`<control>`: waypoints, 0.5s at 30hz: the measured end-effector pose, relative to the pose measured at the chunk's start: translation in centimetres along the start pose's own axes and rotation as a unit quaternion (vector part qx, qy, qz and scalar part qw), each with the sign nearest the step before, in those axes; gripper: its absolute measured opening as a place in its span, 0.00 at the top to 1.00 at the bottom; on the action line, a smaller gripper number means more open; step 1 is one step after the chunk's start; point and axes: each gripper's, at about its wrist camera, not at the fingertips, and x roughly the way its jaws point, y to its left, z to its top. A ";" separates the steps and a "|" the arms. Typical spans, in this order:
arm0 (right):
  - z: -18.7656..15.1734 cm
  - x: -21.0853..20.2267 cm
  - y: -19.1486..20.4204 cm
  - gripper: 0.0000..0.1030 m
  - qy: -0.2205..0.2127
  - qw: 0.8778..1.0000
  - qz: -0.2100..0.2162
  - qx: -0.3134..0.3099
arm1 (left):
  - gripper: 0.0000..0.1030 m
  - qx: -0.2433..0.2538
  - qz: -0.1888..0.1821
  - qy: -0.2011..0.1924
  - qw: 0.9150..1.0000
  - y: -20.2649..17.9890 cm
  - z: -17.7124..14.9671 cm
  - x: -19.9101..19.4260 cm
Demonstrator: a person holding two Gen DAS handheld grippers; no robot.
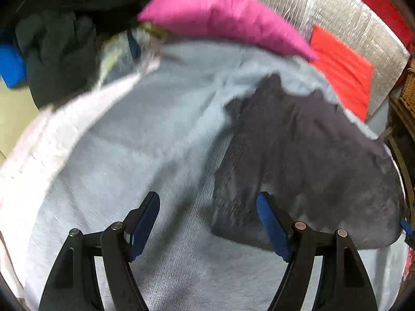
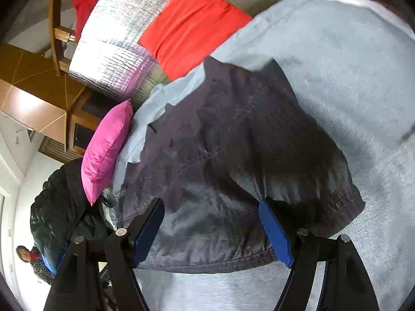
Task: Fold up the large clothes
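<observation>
A dark grey garment (image 1: 306, 165) lies folded into a rough block on a light grey blanket (image 1: 145, 155). My left gripper (image 1: 207, 223) is open and empty, over the blanket just left of the garment's near edge. In the right wrist view the same garment (image 2: 233, 165) fills the middle. My right gripper (image 2: 211, 229) is open, its blue pads (image 2: 276, 233) spread over the garment's near hem without holding it. The right gripper's tip shows at the right edge of the left wrist view (image 1: 407, 228).
A pink cushion (image 1: 223, 18) and a red cushion (image 1: 342, 72) lie at the blanket's far edge against a silver foil mat (image 1: 345, 26). A dark heap of clothes (image 1: 57, 54) sits at the far left. Wooden furniture (image 2: 59, 23) and a person (image 2: 26, 254) show in the right wrist view.
</observation>
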 end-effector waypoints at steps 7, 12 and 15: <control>-1.3 0.7 7.1 0.24 0.018 0.996 0.073 -0.057 | 0.24 0.052 -0.042 -0.022 0.998 -6.6 0.6 -0.7; -3.5 5.2 9.5 0.24 0.060 0.992 0.091 -0.069 | 0.24 0.083 -0.031 0.001 0.996 -10.0 -0.6 2.0; -4.0 8.1 7.8 0.24 0.076 0.994 0.044 -0.057 | 0.24 0.114 0.001 0.028 0.993 -10.6 -1.8 4.4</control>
